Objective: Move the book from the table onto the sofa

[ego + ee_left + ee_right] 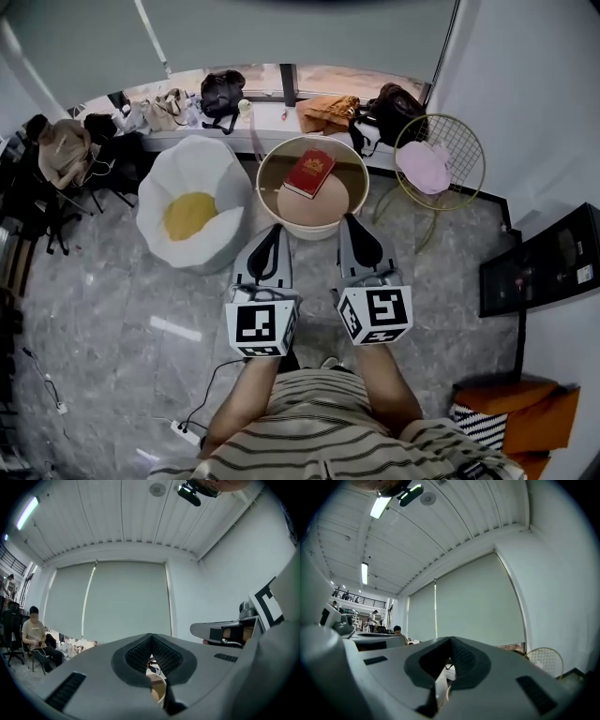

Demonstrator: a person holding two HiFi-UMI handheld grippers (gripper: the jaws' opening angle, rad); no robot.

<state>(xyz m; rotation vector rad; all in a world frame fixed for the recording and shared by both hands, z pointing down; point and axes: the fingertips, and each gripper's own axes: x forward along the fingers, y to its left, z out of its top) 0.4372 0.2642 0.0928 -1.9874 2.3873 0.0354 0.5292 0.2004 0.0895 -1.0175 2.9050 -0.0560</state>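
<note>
A red book [310, 172] lies on a round beige table [352, 199] in the head view, just beyond both grippers. The white sofa with a yellow centre [191, 208], shaped like a fried egg, stands on the floor left of the table. My left gripper [274, 231] and right gripper [349, 221] are side by side, level, pointing at the table's near edge, both shut and empty. In the left gripper view the jaws [151, 656] meet tip to tip, with the table rim [160, 691] glimpsed below. The right gripper's [449, 656] jaws are likewise closed.
A wire chair with a pink cushion [427, 165] stands right of the table. Bags and clothes [221, 94] line the window ledge behind. A seated person [58, 150] is at far left. A power strip and cable [183, 431] lie on the floor by my feet.
</note>
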